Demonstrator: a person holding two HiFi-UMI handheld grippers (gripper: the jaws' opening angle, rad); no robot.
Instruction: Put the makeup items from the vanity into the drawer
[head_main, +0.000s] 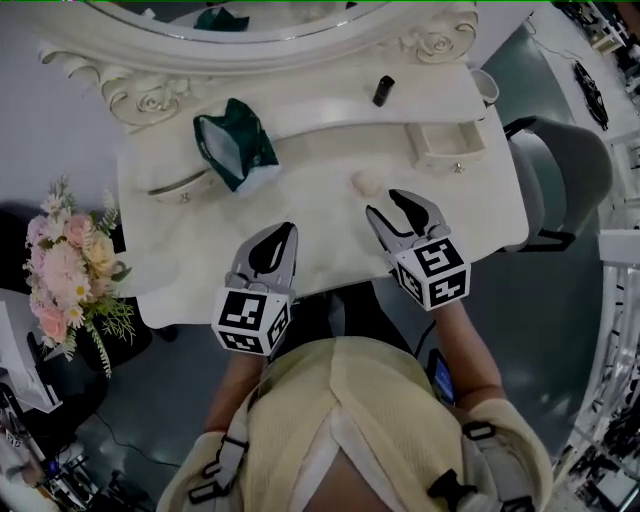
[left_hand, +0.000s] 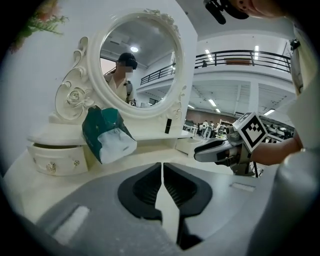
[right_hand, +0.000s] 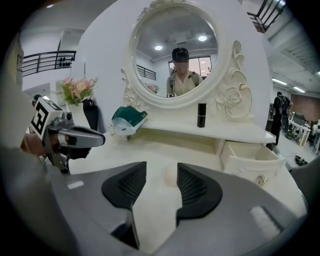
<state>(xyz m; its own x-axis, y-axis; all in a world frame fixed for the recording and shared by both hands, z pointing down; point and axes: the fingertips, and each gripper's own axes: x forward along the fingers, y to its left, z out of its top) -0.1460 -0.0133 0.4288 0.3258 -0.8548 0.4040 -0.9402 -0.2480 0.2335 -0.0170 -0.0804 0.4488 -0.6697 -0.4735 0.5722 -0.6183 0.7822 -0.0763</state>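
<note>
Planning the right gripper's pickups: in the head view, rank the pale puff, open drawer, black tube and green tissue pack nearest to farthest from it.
1. Pale puff, just ahead of the right gripper.
2. Open drawer, to its right.
3. Black tube, on the back shelf.
4. Green tissue pack, far left.

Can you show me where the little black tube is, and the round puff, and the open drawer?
black tube (head_main: 383, 90), head view, middle of its body.
round puff (head_main: 364, 181), head view, centre of its pale top.
open drawer (head_main: 452, 158), head view, its front panel above the knob.
</note>
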